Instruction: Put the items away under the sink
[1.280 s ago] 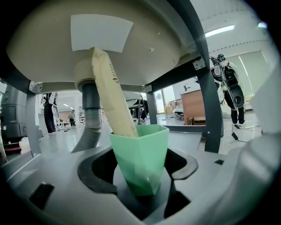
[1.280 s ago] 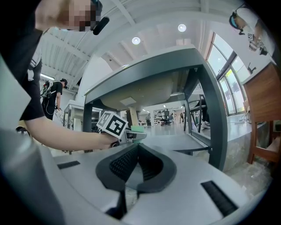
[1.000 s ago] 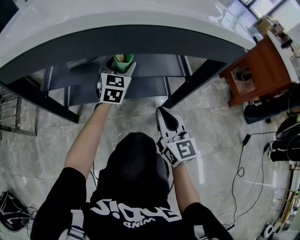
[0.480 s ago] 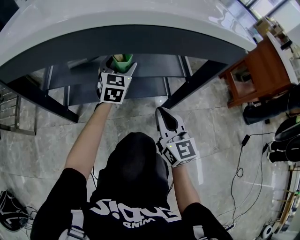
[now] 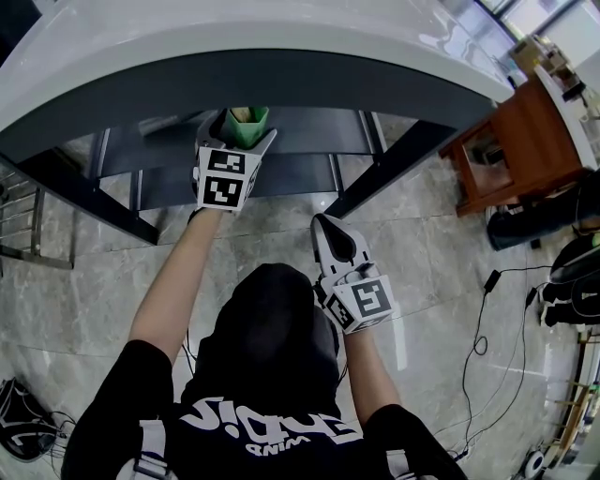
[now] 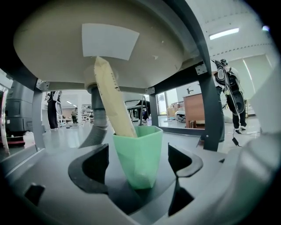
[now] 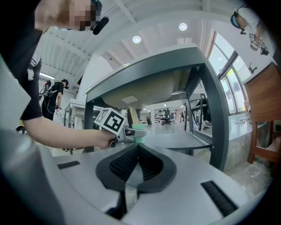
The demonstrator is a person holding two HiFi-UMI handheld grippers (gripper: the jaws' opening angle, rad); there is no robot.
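My left gripper's [image 6: 138, 163] 2 jaws have just been opening and stand apart, with the green cup [image 6: 137, 147] between them and a gap at each side. The cup stands on the grey shelf [image 5: 314, 124] under the sink [image 6: 57, 48]. 1 beige tube [image 6: 112, 101] leans in it, up toward the sink's underside. My right gripper's [image 7: 136, 149] jaws are together on nothing, out in front of the sink.

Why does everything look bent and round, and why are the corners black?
Left gripper view: the wide lens bends the metal leg, the corners go black, and the green cup is sharp. Right gripper view: same bend, and the ceiling lamps glare. Head view: the sink curves, with dark shadow beneath.
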